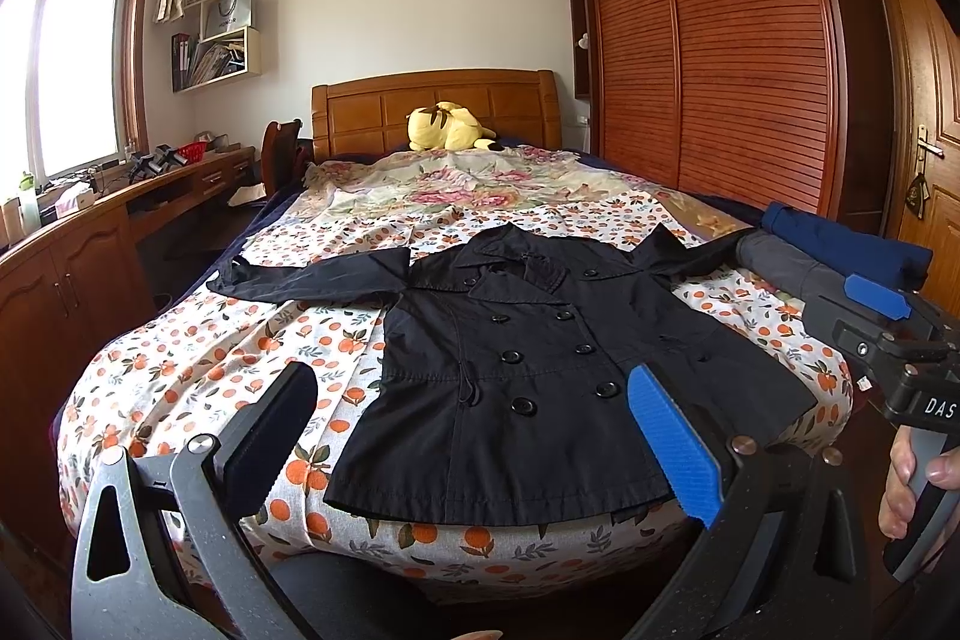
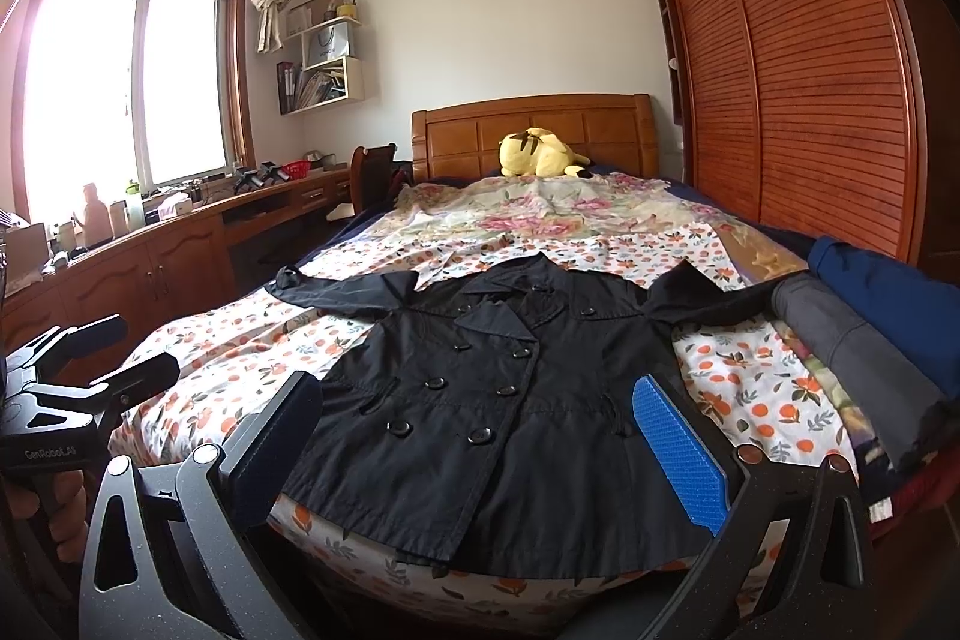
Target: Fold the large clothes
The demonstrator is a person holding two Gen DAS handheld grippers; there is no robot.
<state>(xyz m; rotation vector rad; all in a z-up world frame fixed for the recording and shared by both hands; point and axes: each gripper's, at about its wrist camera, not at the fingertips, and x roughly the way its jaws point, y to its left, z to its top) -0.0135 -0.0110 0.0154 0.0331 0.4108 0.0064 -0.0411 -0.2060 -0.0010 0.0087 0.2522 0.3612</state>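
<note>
Two grippers, left gripper (image 1: 474, 436) and right gripper (image 2: 480, 448), hover with fingers spread wide and empty above the near hem of the black coat (image 1: 540, 358) lying flat on the bed (image 1: 198, 370), so each should pinch a sleeve first.

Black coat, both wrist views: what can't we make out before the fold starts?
- Black coat right sleeve end: left wrist view, hidden behind the folded grey garment; same in the right wrist view.
- Coat's back and lining: lying face up on the bed.
- Hem corner: right wrist view, covered by the right gripper.
- Left gripper: hides bits of the hem.
</note>
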